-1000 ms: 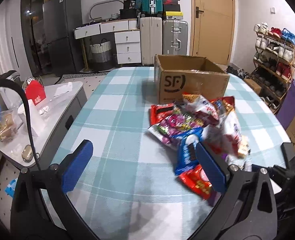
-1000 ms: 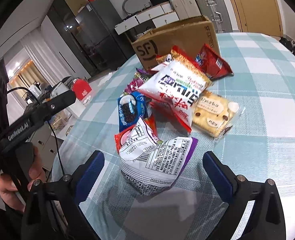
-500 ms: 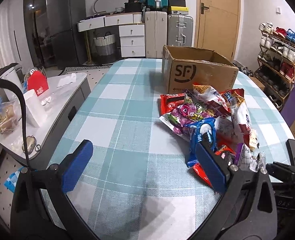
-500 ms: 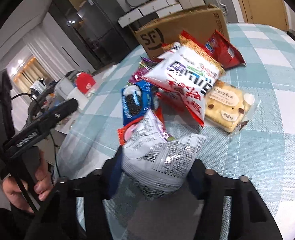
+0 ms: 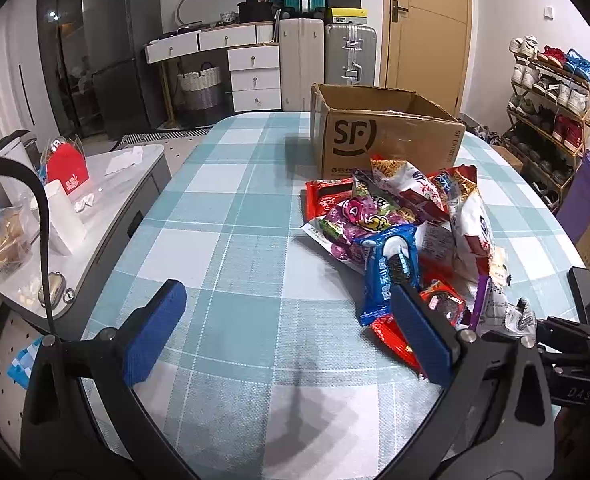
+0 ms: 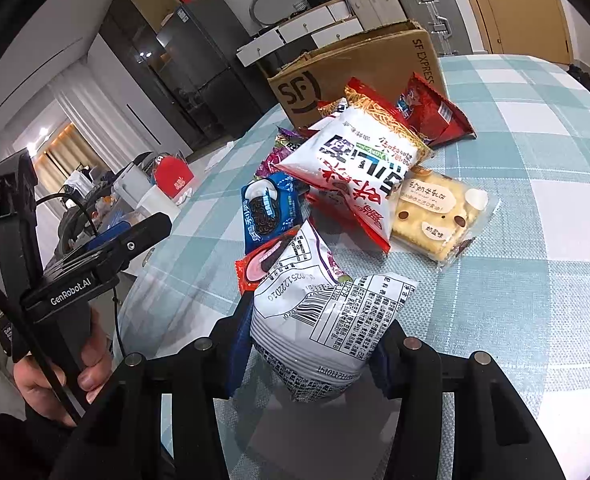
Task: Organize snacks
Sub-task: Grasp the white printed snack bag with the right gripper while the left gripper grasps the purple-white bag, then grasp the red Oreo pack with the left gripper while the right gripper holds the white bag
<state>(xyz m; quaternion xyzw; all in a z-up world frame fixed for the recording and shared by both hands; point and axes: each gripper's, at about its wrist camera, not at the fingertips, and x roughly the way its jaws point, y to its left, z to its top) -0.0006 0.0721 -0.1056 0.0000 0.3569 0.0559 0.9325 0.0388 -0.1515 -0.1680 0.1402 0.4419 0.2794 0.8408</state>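
A pile of snack packets point(image 5: 399, 216) lies on the checked table in front of an open SF cardboard box point(image 5: 383, 132). My right gripper point(image 6: 309, 344) is shut on a white-and-purple snack bag point(image 6: 319, 320) at the near end of the pile; that bag also shows in the left wrist view point(image 5: 499, 308). Beyond it lie a blue cookie packet point(image 6: 269, 208), a big white noodle bag point(image 6: 359, 160), a cracker pack point(image 6: 435, 210) and a red packet point(image 6: 431, 112). My left gripper point(image 5: 287, 332) is open and empty over bare table, left of the pile.
The box point(image 6: 359, 72) stands at the table's far side. A grey side cabinet point(image 5: 67, 220) with clutter stands left of the table. A shoe rack point(image 5: 551, 100) and a purple bag point(image 5: 583, 196) stand to the right. Suitcases and drawers line the back wall.
My right gripper has closed on the white-and-purple bag. My left gripper has drifted back and left from the pile and stays open.
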